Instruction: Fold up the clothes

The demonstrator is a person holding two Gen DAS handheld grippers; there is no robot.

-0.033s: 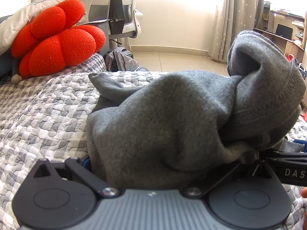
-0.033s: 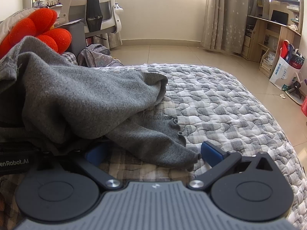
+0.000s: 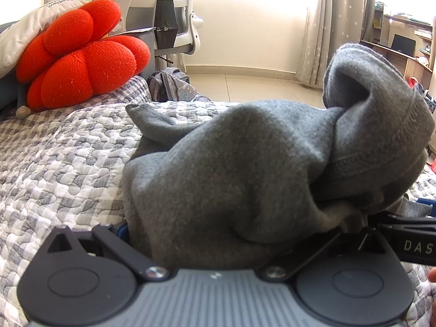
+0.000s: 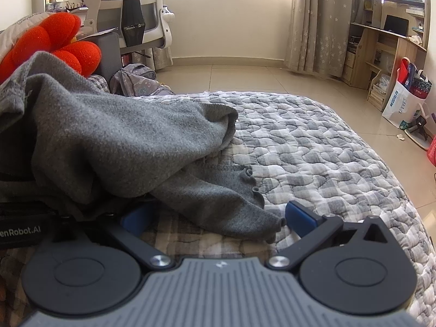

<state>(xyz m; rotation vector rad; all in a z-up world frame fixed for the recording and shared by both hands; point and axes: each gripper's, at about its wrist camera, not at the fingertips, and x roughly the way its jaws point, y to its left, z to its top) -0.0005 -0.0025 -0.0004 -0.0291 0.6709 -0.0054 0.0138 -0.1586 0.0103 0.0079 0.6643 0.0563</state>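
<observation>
A bed covered with a grey-and-white checked quilted bedspread point(image 4: 313, 147) fills most of both views, with a cream tiled floor point(image 4: 245, 79) beyond its far edge. On the bed lies a rumpled dark grey fleece garment point(image 3: 231, 177), piled in loose folds near both grippers; in the right wrist view it point(image 4: 122, 141) spreads from the left side toward the middle of the bed, and one flat edge with a stitched, curled hem rests on the bedspread. At the left end of the bed sits a bright red knitted flower-shaped cushion point(image 3: 79, 60), leaning against a white pillow point(image 3: 30, 35). A white and grey office chair point(image 3: 169, 13) stands on the floor behind it, and a grey backpack point(image 4: 136, 81) lies on the floor by the bed's edge. A wooden desk with shelves point(image 4: 387, 51) stands at the right wall beside pale star-patterned curtains point(image 4: 316, 21). The left gripper point(image 3: 218, 234) is buried in the garment; fabric covers its blue fingers, so I cannot tell how far apart they are. The right gripper point(image 4: 212, 218) has its blue fingers point(image 4: 302, 216) spread wide apart, with the garment's hem lying loosely between them, not clamped.
</observation>
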